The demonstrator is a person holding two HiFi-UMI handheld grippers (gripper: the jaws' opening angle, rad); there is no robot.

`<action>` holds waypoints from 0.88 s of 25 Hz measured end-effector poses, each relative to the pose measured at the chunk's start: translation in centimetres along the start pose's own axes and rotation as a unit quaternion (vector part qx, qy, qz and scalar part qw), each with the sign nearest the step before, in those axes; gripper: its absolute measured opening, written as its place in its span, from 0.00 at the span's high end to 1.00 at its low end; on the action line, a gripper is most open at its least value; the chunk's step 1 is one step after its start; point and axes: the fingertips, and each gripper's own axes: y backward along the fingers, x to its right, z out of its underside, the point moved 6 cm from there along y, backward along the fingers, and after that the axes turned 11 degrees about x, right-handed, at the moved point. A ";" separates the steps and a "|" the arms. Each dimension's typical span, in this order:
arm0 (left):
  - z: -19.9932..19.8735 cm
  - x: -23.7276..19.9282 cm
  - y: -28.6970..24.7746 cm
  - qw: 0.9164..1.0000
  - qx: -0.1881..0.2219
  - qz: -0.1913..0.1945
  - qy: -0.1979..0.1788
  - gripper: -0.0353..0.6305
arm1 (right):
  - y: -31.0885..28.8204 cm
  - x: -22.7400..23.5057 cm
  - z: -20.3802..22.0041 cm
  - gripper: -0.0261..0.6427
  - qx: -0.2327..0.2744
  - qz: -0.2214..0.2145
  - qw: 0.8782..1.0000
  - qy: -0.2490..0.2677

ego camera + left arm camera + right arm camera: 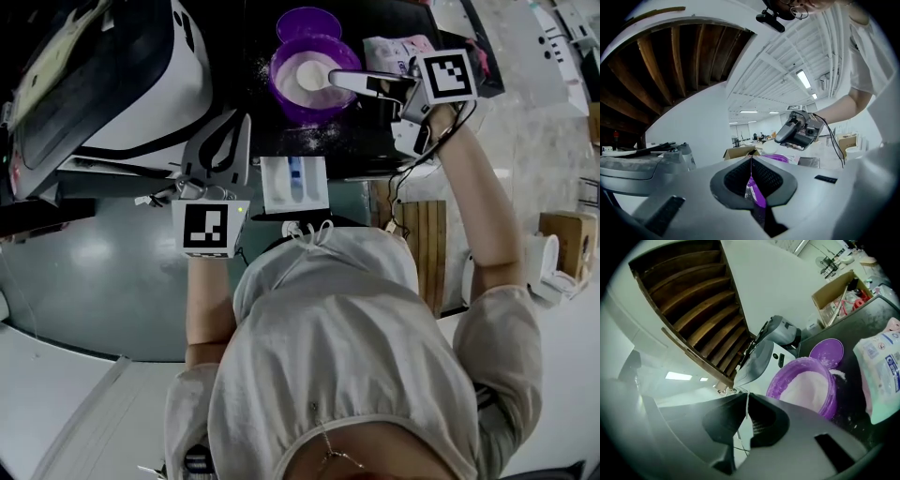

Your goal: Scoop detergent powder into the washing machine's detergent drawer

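Observation:
A purple bowl of white detergent powder stands on the dark machine top. My right gripper reaches over the bowl from the right. Its jaws are shut on a thin white scoop handle. The scoop's round end shows under that gripper in the left gripper view. The white detergent drawer, with a blue insert, sticks out below the bowl. My left gripper hovers left of the drawer, shut on a thin purple piece.
A purple lid lies behind the bowl and a detergent bag to its right. Spilled powder dusts the top. A white and black appliance fills the left. A wooden slatted piece is lower right.

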 end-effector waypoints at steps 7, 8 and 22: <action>0.3 1.5 0.3 0.999 0.016 0.050 0.008 0.91 | 3.2 -0.4 3.6 0.94 0.058 0.002 0.998 -0.026; 0.4 1.9 0.4 0.998 0.019 0.059 0.010 0.91 | 3.6 -0.3 4.3 0.94 0.063 0.005 0.998 -0.031; 2.5 7.9 5.4 0.996 0.021 0.089 0.013 0.91 | 6.2 1.6 14.7 0.94 0.075 -0.005 0.994 -0.084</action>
